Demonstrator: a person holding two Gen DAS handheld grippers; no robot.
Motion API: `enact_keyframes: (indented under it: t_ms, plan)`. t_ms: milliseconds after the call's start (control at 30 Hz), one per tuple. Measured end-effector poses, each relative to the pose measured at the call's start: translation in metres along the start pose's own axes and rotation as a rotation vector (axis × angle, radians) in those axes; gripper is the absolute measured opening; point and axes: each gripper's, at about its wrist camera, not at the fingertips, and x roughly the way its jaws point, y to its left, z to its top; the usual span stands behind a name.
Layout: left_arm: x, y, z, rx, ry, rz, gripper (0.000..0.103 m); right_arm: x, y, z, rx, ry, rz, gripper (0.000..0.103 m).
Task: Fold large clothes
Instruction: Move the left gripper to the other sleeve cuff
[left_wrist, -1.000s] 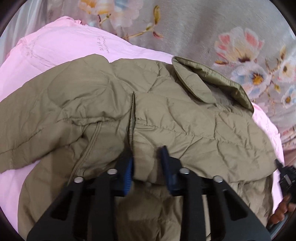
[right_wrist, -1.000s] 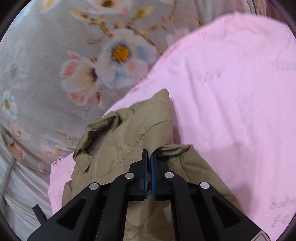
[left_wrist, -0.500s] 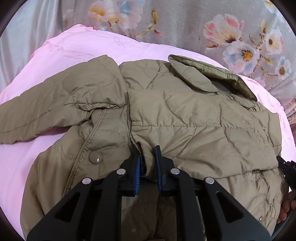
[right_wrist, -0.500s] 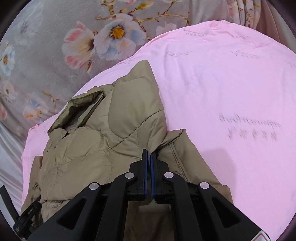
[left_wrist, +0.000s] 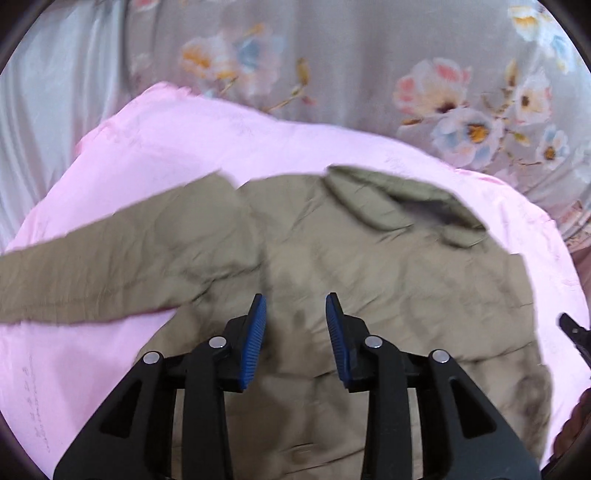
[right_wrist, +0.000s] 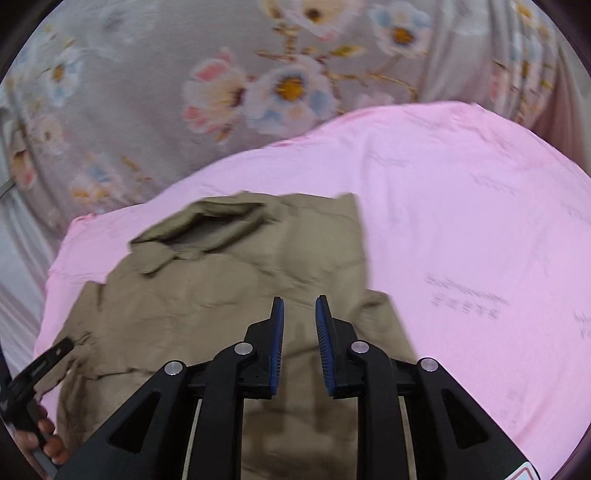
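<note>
Opening now, both sets of tongs: left gripper (left_wrist: 295, 306) w/ blue pads spread, nothing between them, fabric only behind; right gripper (right_wrist: 299, 308) likewise parting, narrower gap, nothing pinched. Item: olive quilted jacket (left_wrist: 369, 266), lying flat on pink sheet (left_wrist: 258, 144), directly beyond both grippers toward 12 o'clock. Collar (left_wrist: 399, 199) at approx. 1 o'clock from left tongs, standing slightly open; same collar (right_wrist: 207, 229) at approx. 10–11 o'clock in right wrist view. Sleeve (left_wrist: 92, 266) laid out toward 9 o'clock from left tongs, running off frame edge. Right side of jacket looks folded in w/ straight edge (right_wrist: 360, 236) at 1 o'clock of right tongs; other sleeve not seen. Beyond sheet: grey floral bedspread (left_wrist: 443, 92) at 12 o'clock. Handling est.: padded, soft, light for its bulk, springy, so folds likely to puff back unless pressed; shell prob. slick, thin pinches may slip. Best holds, judged: sleeve near cuff or shoulder seam, hem corners, collar edge; take a thick bunch, not a single layer. Frames blurred, so stitching detail unclear.
</note>
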Motion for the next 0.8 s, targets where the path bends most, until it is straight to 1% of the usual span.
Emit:
enact_keyframes:
  t_ms: [33, 67, 133, 167, 233, 300, 333, 367, 467, 800]
  plan:
    - [0.0, -0.011, 0.005, 0.012, -0.001, -0.017, 0.035, 0.001, 0.012, 0.002, -0.025, 0.0, 0.023, 0.02]
    - [0.003, -0.025, 0.009, 0.027, 0.001, -0.039, 0.038, 0.004, 0.026, 0.002, -0.059, 0.003, 0.044, 0.023]
    - [0.015, -0.049, 0.009, 0.064, 0.013, -0.053, 0.053, 0.019, 0.052, 0.0, -0.123, 0.026, 0.052, 0.026]
    - [0.02, -0.054, 0.008, 0.075, 0.017, -0.046, 0.054, 0.029, 0.062, -0.001, -0.146, 0.044, 0.051, 0.026]
    - [0.046, -0.07, 0.0, 0.102, 0.058, -0.027, 0.054, 0.052, 0.073, -0.012, -0.175, 0.092, 0.044, 0.026]
    - [0.072, -0.075, -0.013, 0.11, 0.106, -0.005, 0.054, 0.074, 0.075, -0.025, -0.182, 0.14, 0.017, 0.027]
    - [0.08, -0.076, -0.02, 0.118, 0.103, 0.003, 0.055, 0.084, 0.073, -0.035, -0.182, 0.159, 0.007, 0.027]
    - [0.083, -0.077, -0.027, 0.129, 0.076, 0.009, 0.055, 0.088, 0.071, -0.04, -0.177, 0.154, 0.013, 0.027]
    - [0.084, -0.079, -0.031, 0.139, 0.057, 0.022, 0.057, 0.09, 0.069, -0.045, -0.174, 0.141, 0.011, 0.027]
    - [0.083, -0.078, -0.034, 0.141, 0.051, 0.025, 0.061, 0.095, 0.072, -0.05, -0.186, 0.13, -0.008, 0.027]
